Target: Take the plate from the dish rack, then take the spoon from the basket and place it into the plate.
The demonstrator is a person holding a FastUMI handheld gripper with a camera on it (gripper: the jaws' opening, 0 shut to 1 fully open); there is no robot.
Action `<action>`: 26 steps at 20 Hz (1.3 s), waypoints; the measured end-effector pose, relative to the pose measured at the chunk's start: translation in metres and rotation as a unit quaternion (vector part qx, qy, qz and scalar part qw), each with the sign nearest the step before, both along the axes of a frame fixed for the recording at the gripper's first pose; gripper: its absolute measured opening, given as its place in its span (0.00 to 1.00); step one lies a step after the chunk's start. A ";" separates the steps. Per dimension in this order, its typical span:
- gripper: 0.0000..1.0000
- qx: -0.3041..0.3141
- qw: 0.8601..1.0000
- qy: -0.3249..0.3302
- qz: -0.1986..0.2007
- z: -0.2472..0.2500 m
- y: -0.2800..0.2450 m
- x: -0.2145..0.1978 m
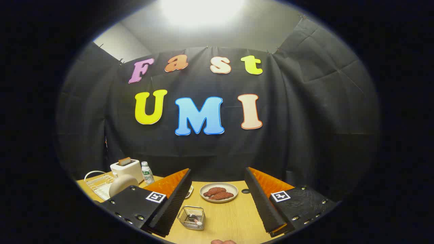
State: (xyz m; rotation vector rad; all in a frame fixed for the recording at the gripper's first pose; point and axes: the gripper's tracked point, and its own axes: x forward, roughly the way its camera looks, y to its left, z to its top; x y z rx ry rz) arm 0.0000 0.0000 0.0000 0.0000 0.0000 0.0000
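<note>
Table (pixel 234 217) under spread claw (pixel 217 206); rack's (pixel 98 183) plate (pixel 122 184) half-hidden

Black cloth wall (pixel 305 135), wooden table (pixel 230 217), bright ceiling light (pixel 200 10).

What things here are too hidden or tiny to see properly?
- Spoon, gripper view: only a small bit shows inside the wire basket.
- Plate in the dish rack: lower part behind the open claw's left finger.
- Small dish: mostly behind that finger.
</note>
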 end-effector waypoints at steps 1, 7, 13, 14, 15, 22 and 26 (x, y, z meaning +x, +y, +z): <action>0.97 -0.003 1.000 -0.004 0.001 0.005 0.009 0.000; 0.97 -0.037 0.999 -0.010 -0.002 0.023 0.047 0.002; 0.97 -0.032 0.999 -0.008 -0.009 0.031 0.081 0.004; 0.97 -0.029 1.000 -0.004 -0.007 0.032 0.087 0.004; 0.97 -0.024 1.000 0.001 -0.003 0.033 0.095 0.005; 0.97 -0.003 0.998 0.064 0.023 0.020 0.148 0.025; 0.97 0.006 0.982 0.173 0.071 -0.012 0.193 0.037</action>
